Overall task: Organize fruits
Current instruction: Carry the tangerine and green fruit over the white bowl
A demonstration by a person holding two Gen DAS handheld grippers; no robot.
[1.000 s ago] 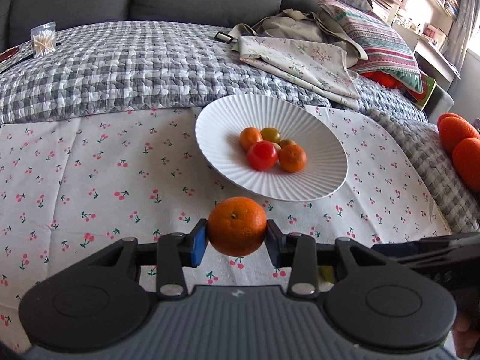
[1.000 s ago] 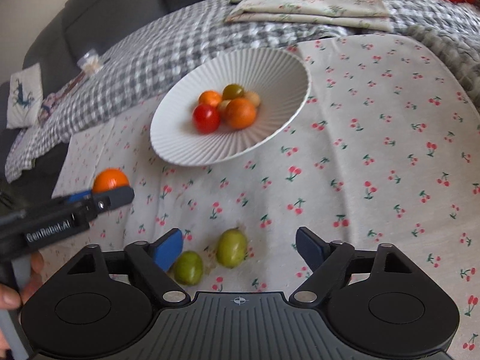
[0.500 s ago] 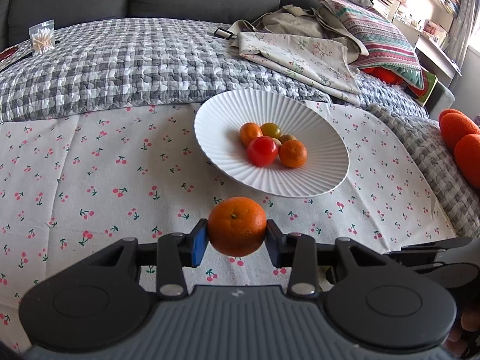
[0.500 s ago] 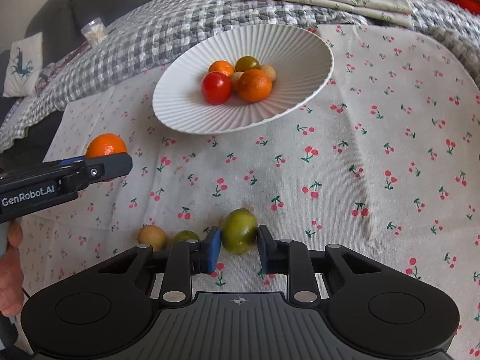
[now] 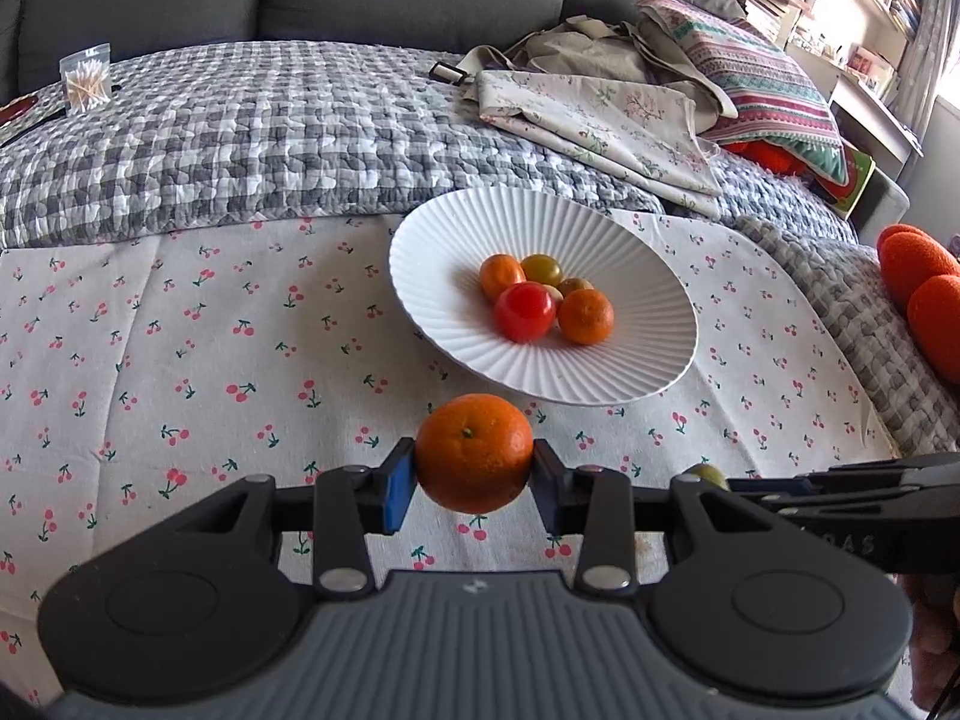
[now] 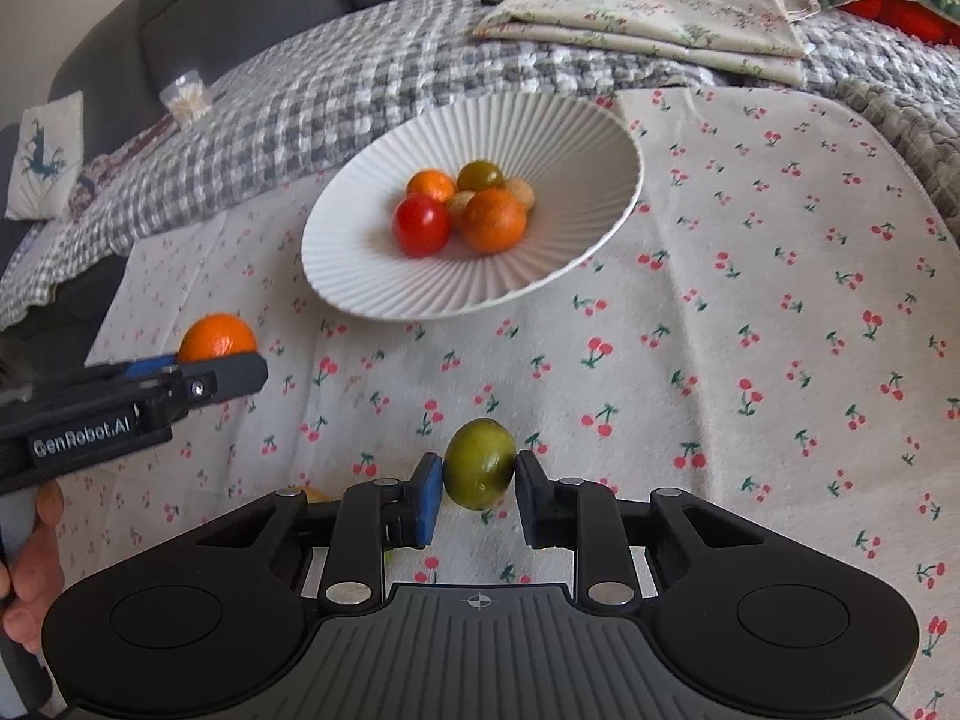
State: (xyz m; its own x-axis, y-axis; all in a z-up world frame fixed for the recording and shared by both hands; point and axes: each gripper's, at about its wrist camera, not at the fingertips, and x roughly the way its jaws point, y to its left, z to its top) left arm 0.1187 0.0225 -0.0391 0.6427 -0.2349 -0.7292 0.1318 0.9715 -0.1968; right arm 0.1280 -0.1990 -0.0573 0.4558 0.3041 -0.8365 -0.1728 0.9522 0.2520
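Observation:
My left gripper [image 5: 474, 483] is shut on an orange mandarin [image 5: 474, 453] and holds it above the cherry-print cloth, short of the white ribbed plate [image 5: 630, 360]. The mandarin and left gripper also show in the right wrist view [image 6: 216, 343]. My right gripper [image 6: 478, 489] is shut on a green fruit [image 6: 480, 463], lifted off the cloth in front of the plate [image 6: 540, 138]. The plate holds a red tomato [image 6: 421, 224], two small oranges and a few small green and yellowish fruits. A yellowish fruit [image 6: 312, 493] lies half hidden behind the right gripper's left finger.
A grey checked quilt [image 5: 240, 126] covers the sofa behind the cloth. Folded floral fabric [image 5: 600, 114] and a striped cushion [image 5: 768, 78] lie at the back right. A small bag of cotton swabs [image 5: 87, 75] sits at the far left. Orange plush shapes [image 5: 924, 294] are at the right edge.
My right gripper closed on the green fruit and lifted it toward the plate. My left gripper kept hold of the mandarin and drifted slightly nearer the plate.

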